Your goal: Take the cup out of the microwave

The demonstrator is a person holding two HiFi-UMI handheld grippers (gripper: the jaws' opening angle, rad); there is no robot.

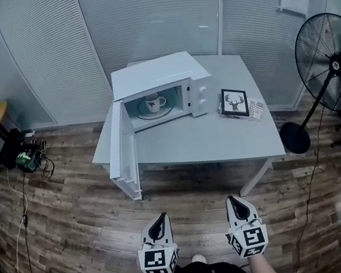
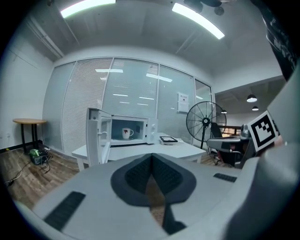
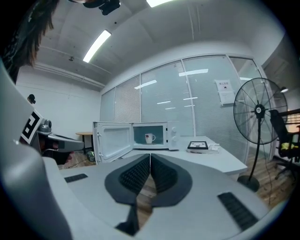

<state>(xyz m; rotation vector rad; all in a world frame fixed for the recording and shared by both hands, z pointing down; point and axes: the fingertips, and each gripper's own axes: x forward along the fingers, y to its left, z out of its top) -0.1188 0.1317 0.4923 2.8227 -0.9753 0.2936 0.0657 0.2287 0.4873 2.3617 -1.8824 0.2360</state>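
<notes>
left hand-held gripper (image 1: 163, 217) jaws together, empty; right hand-held gripper (image 1: 231, 199) likewise (cup (image 1: 153, 102) well apart).

Frosted glass walls (image 1: 148, 12) back a wood-plank floor (image 1: 72, 209) bearing a grey table (image 1: 223, 139) and a standing fan (image 1: 332, 59).

Your head camera looks steeply down from well back, with the left hand-held gripper (image 1: 163, 217) and the right hand-held gripper (image 1: 230, 200) low in frame and the bench (image 1: 223, 136) beyond. Each gripper camera looks almost level along its own jaws towards that bench from a distance. All three views share the open microwave (image 1: 153, 77) and the fan (image 1: 330, 58).
</notes>
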